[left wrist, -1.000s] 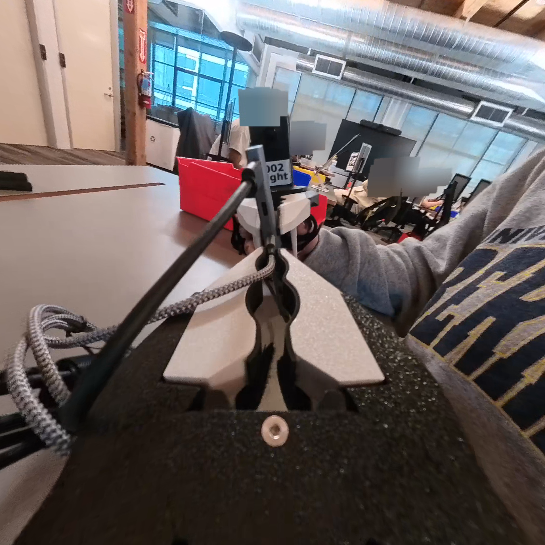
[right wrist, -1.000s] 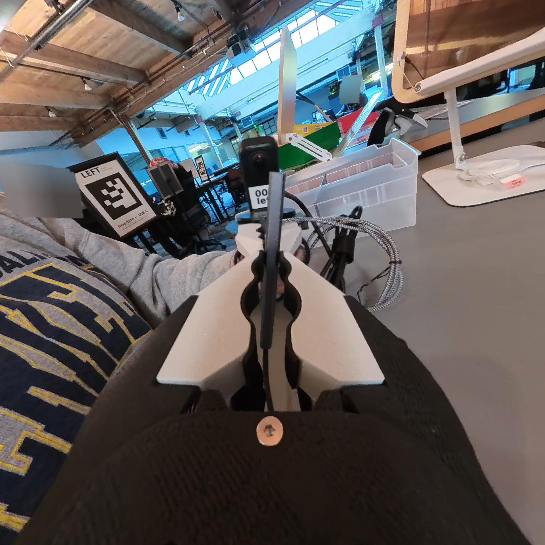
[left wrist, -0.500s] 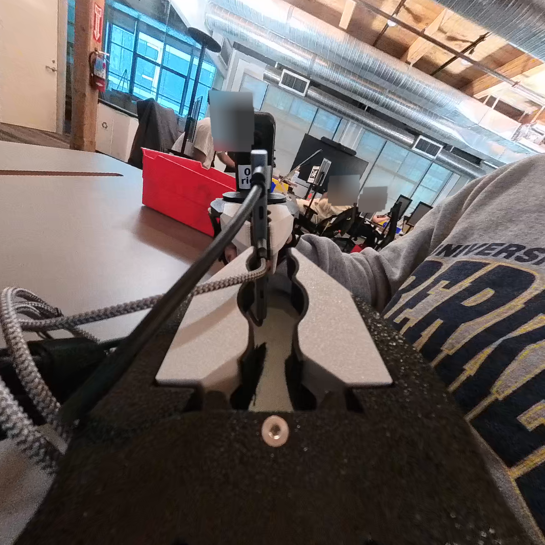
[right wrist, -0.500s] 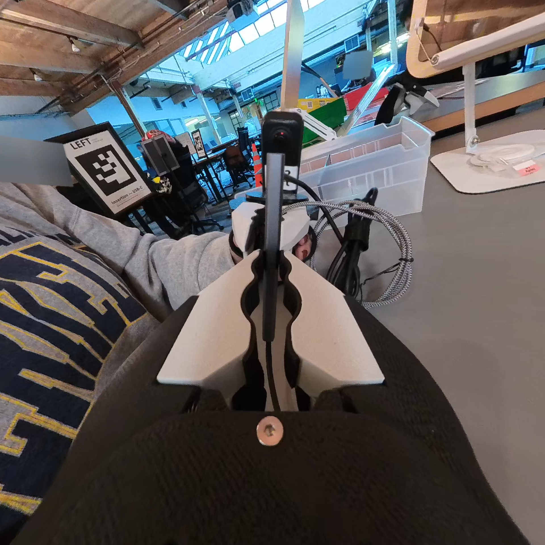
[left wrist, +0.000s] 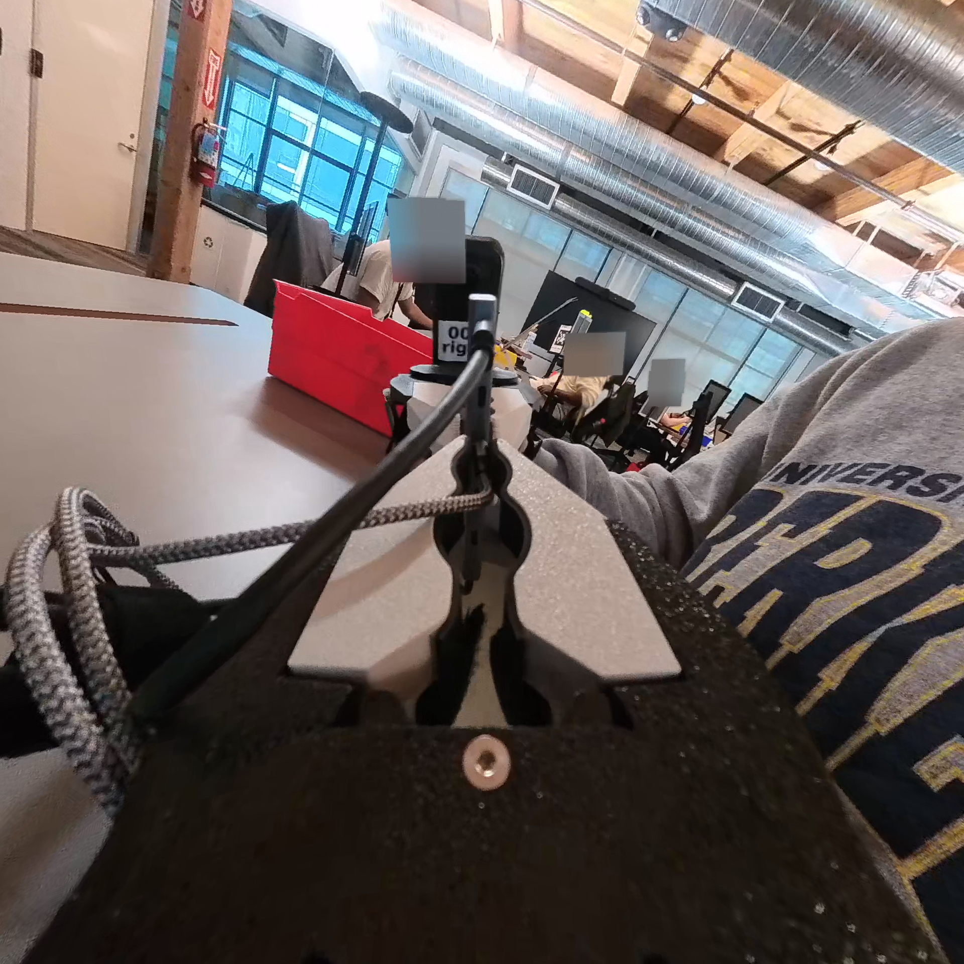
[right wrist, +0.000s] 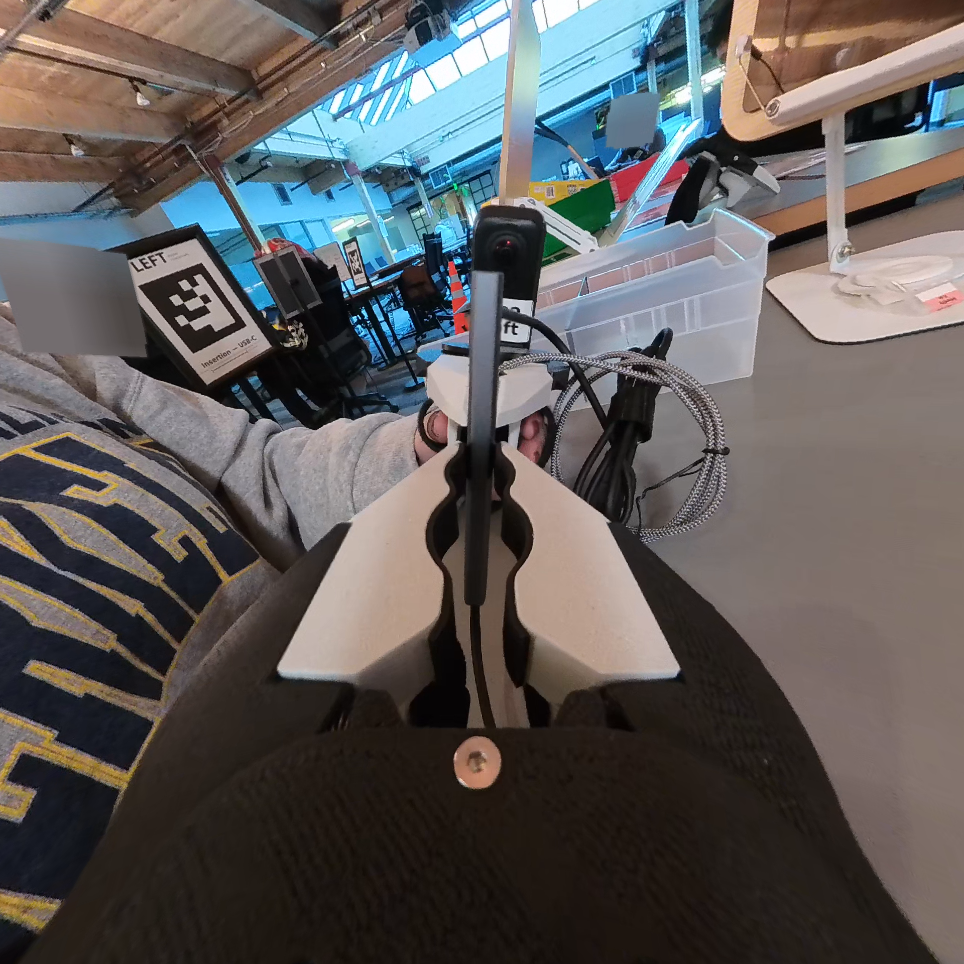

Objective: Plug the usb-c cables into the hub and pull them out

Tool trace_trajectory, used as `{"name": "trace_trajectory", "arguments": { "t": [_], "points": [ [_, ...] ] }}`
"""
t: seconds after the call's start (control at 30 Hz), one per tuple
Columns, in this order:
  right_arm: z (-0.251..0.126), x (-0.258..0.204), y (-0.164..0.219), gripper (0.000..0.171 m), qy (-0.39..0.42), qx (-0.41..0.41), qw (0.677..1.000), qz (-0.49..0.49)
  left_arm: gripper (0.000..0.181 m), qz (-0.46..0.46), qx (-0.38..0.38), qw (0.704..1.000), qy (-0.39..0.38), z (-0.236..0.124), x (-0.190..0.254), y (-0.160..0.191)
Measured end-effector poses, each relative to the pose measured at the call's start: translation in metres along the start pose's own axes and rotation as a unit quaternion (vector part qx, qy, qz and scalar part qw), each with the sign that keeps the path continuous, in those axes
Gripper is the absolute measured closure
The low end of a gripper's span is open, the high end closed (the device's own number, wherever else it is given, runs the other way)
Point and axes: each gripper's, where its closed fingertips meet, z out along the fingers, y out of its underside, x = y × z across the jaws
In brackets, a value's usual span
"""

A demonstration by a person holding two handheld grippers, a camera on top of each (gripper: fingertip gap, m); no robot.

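My right gripper [right wrist: 480,454] is shut on the dark grey hub [right wrist: 482,417], which stands edge-on between its fingers with its own thin lead running back into the gripper. My left gripper [left wrist: 477,448] faces it and is shut on the plug of the braided usb-c cable [left wrist: 261,537], pressed against the hub's edge [left wrist: 480,396]. I cannot tell whether the plug is seated. A black cable [left wrist: 365,490] is attached near the hub's far end and hangs to the left. The braided cable's loops [right wrist: 694,417] lie on the table.
The grey table [right wrist: 834,521] holds a tied black cable bundle [right wrist: 621,433], a clear plastic bin [right wrist: 667,302] and a white stand base [right wrist: 860,297]. A red bin [left wrist: 334,360] stands on the table behind. The person's grey sweatshirt [left wrist: 834,574] fills one side of each view. Left and right tips are no more than a few centimetres apart.
Both views have tilted upward. The two grippers stay closed and facing each other, and the hub's end reaches slightly deeper between my left fingers.
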Motion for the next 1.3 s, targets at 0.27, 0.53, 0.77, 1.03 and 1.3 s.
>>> {"name": "trace_trajectory", "arguments": {
  "t": [0.27, 0.53, 0.77, 1.03, 1.3],
  "points": [
    [0.0, 0.0, 0.002, 0.162, 0.001, -0.004, 1.0, 0.0, 0.179, -0.033, -0.003, 0.999, 0.015, 0.0, -0.001, 0.001],
    [-0.001, 0.004, 0.003, 0.162, 0.012, -0.007, 1.0, 0.0, 0.135, -0.052, 0.007, 0.998, -0.016, -0.002, -0.013, -0.001],
    [0.0, 0.001, 0.0, 0.163, 0.005, 0.001, 1.0, 0.001, 0.174, -0.045, -0.018, 0.999, 0.005, 0.002, -0.005, 0.006],
    [0.002, 0.0, 0.0, 0.162, 0.0, 0.01, 1.0, 0.009, 0.178, -0.008, -0.032, 0.999, -0.007, 0.001, -0.003, 0.01],
    [0.004, -0.025, 0.024, 0.162, -0.023, -0.095, 0.993, -0.061, 0.178, 0.024, -0.101, 0.994, -0.026, -0.006, 0.022, 0.035]
  ]
}}
